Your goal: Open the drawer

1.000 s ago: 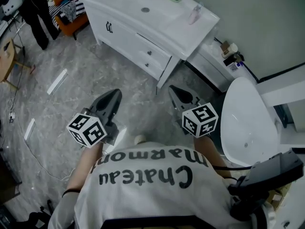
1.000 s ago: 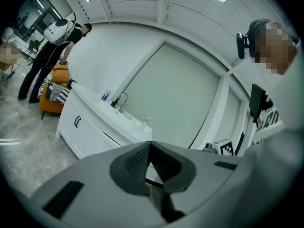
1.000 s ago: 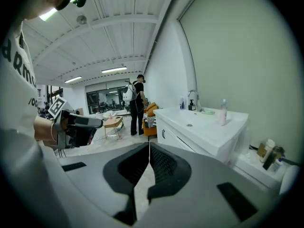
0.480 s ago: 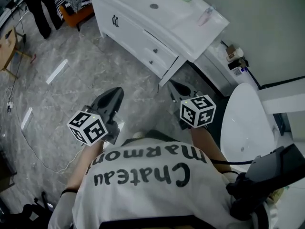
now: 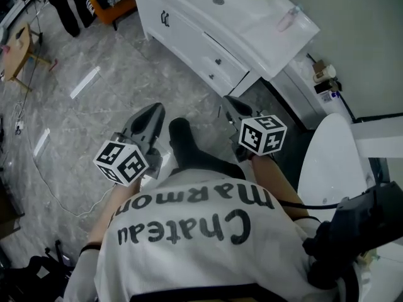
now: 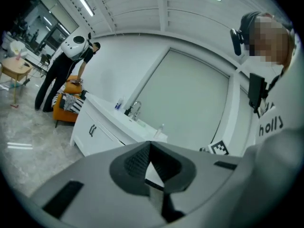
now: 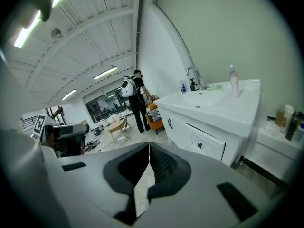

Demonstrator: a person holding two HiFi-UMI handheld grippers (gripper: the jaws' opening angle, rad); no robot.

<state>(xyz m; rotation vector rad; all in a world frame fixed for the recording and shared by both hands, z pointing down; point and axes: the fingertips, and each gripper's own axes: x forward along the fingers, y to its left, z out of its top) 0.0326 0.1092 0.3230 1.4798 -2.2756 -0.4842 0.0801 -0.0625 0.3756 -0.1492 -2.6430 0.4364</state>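
Now left tongs [image 5: 155,109] and right tongs [image 5: 229,102], closed empty, point toward the drawer [image 5: 221,53].

Pretty bright and even overall; ceiling strip lights [image 7: 105,73] do the work and leave streaky glare on the glossy floor [image 5: 94,124]; the white vanity top [image 5: 252,11] looks a bit washed out; shadows are faint; both gripper views are heavy fisheye, lines bending, corners going black, nearest stuff soft.
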